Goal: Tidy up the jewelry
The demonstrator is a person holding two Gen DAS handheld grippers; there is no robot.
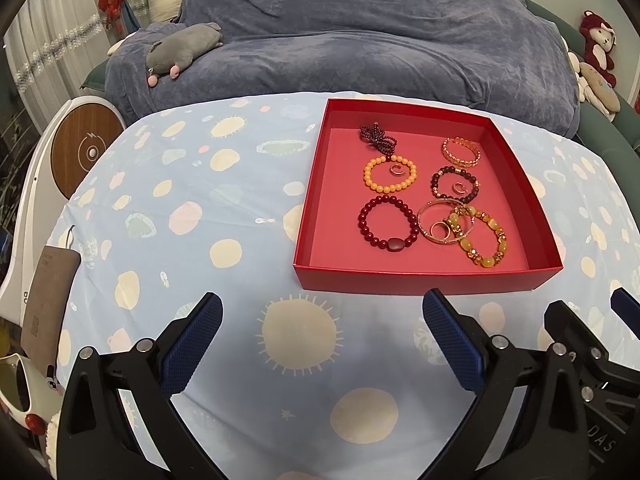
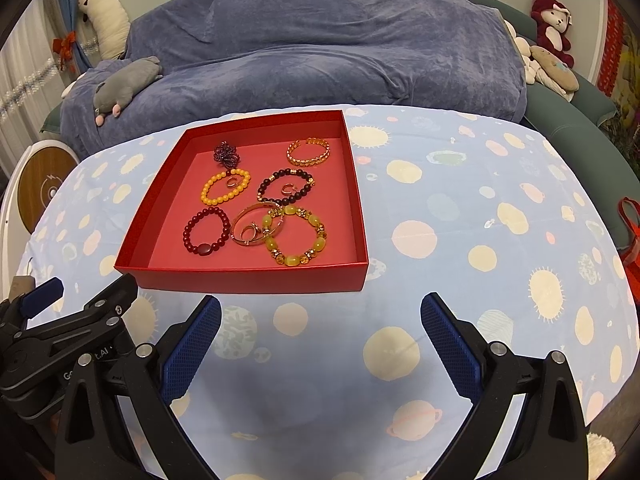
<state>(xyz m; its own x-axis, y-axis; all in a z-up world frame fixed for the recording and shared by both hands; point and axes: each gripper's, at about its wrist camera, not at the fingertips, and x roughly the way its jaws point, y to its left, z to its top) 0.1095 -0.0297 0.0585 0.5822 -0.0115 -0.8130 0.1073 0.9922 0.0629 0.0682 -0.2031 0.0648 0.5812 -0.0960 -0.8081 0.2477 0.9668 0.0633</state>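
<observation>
A shallow red box (image 1: 416,280) (image 2: 248,278) sits on the table and holds several bracelets and rings: an orange bead bracelet (image 1: 390,175) (image 2: 225,188), a dark red bead bracelet (image 1: 387,222) (image 2: 206,230), a yellow bead bracelet (image 1: 480,236) (image 2: 298,236), a gold chain bangle (image 1: 461,152) (image 2: 308,152), a dark bead bracelet (image 1: 455,184) (image 2: 285,186), a thin gold bangle (image 1: 444,222) (image 2: 256,224) and a purple bead strand (image 1: 376,136) (image 2: 226,155). My left gripper (image 1: 322,340) and right gripper (image 2: 320,340) are open, empty, in front of the box.
The table has a pale blue cloth (image 1: 180,220) (image 2: 460,220) with planet prints. A blue-covered sofa (image 1: 340,40) with a grey plush (image 1: 180,46) is behind. A round wood-faced device (image 1: 82,152) stands left. A brown tag (image 1: 46,300) lies at the cloth's left edge.
</observation>
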